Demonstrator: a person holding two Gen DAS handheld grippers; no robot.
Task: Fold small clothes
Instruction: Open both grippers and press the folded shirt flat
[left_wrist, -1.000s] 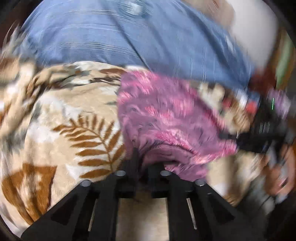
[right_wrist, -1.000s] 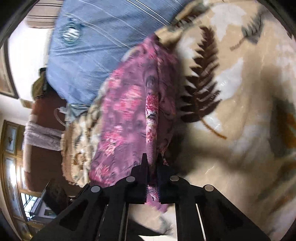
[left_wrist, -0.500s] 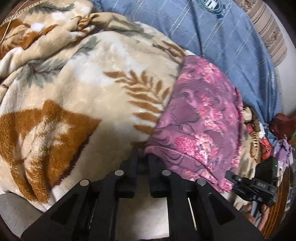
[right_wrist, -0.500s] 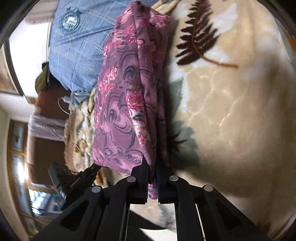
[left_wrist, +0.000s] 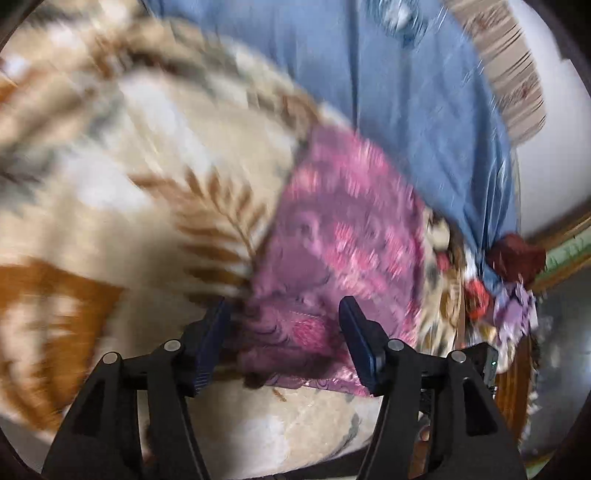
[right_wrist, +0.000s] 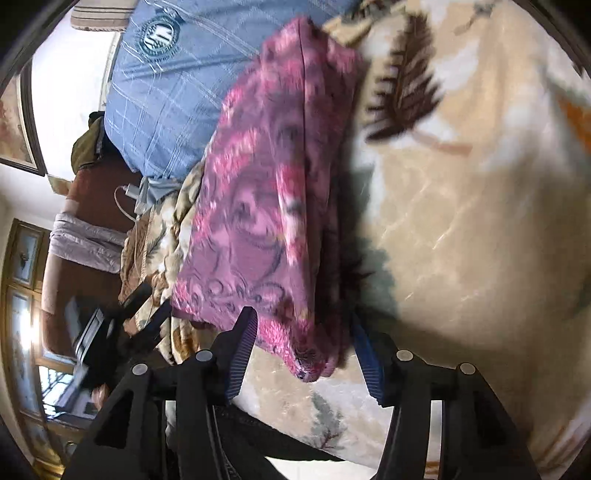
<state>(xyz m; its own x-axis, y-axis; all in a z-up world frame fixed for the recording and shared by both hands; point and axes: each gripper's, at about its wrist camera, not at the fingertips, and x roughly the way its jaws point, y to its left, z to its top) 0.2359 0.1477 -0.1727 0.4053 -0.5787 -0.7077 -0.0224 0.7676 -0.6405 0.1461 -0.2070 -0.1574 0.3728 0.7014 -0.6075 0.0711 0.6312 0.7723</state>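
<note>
While both views are smeared by motion, the layout reads clearly enough. Far left in the left wrist view lies the fleecy leaf-print blanket, which serves as the folding surface. Right of it, the left gripper stands with its jaws spread wide, holding nothing, the near edge of the pink flowered garment lying between its fingers; that looks like a release made so the fold can settle flat. Beyond and to the right sits a blue pillow, with a jumble of other small cloths at the far right edge.

Seen from the right wrist, the pillow lies far left, the garment in the middle, folded into a long strip, and the blanket right. Equally wide, the right gripper grips nothing, the garment's near corner lying loose between its fingers.

No basket, box or other container shows in either view.
</note>
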